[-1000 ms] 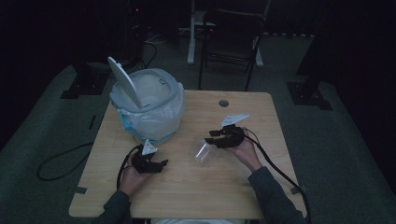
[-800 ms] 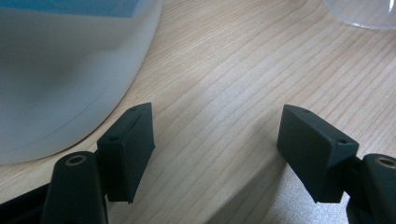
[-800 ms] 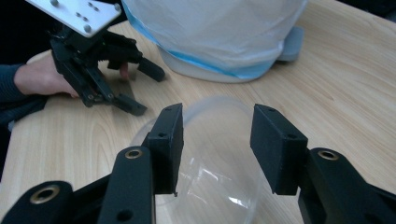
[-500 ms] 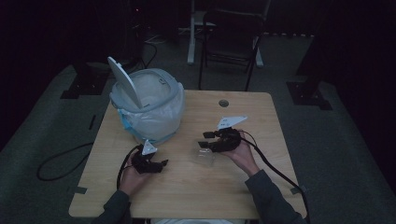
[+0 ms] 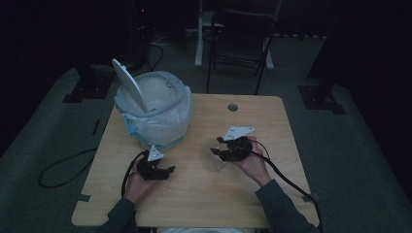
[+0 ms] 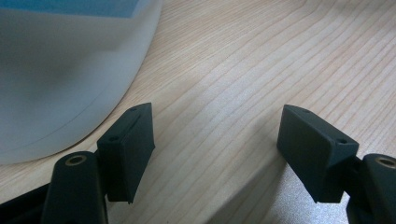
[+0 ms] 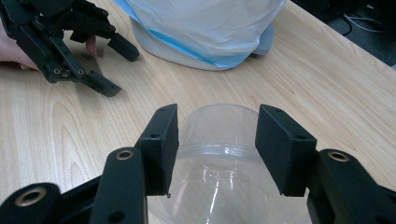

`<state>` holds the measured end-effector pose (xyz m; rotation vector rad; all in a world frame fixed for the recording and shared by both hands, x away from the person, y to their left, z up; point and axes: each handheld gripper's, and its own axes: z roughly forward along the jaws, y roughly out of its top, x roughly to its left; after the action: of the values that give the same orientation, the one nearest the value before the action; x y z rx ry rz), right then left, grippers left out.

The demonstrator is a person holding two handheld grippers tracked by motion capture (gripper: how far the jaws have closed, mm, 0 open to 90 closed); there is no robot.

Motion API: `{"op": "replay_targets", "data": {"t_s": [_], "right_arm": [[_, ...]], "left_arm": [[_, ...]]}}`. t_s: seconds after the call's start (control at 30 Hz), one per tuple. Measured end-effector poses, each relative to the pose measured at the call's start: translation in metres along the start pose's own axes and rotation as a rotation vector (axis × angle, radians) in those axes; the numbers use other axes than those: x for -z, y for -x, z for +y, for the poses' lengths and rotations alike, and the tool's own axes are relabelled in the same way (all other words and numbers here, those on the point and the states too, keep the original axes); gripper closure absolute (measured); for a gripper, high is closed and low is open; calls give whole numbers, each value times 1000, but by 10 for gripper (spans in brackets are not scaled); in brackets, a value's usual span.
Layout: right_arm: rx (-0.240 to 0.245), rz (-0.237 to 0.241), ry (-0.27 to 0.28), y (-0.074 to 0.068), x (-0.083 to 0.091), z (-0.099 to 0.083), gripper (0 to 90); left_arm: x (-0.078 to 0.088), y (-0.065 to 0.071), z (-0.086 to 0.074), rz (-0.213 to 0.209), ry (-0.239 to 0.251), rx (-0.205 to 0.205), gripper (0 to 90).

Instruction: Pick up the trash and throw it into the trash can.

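Counting two grippers, one clear plastic cup, one white bin, all on a single wooden worktop [image 5: 272, 121].

Resting near the worktop's front left: left gripper [image 5: 167, 170], jaws spread wide, nothing between them, bare wood showing in the gap in the left gripper view.

Sitting right of centre: right gripper [image 7: 215, 149], jaws having just been opening, now standing on either side of the clear plastic cup [image 7: 219, 140]; hard telling whether the pads are pressing on its wall. Cup looking empty.

Standing at the back left: white bin [image 5: 155, 109], lined with a pale bag edged in blue, lid [image 5: 128, 85] tilting up; contents not making out.
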<state>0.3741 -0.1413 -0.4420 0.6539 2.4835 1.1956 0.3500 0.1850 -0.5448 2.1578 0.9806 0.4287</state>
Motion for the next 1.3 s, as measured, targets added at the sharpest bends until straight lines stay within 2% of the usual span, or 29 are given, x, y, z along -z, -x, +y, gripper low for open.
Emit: {"op": "replay_targets", "data": {"t_s": [0.5, 0.63, 0.9, 1.0, 1.17, 1.3], "right_arm": [[-16, -37, 5, 7, 0, 1, 471], [-13, -93, 10, 8, 0, 1, 419], [-56, -186, -19, 9, 0, 0, 251], [-55, -174, -47, 7, 0, -1, 225], [-41, -179, -66, 2, 2, -4, 231], [-59, -176, -71, 1, 5, -7, 240]], "left_arm": [[0, 0, 0, 1, -1, -2, 283], [0, 0, 0, 1, -1, -2, 283], [0, 0, 0, 1, -1, -2, 283], [0, 0, 0, 2, -1, -4, 283], [0, 0, 0, 0, -1, -1, 283], [0, 0, 0, 0, 0, 0, 283]]}}
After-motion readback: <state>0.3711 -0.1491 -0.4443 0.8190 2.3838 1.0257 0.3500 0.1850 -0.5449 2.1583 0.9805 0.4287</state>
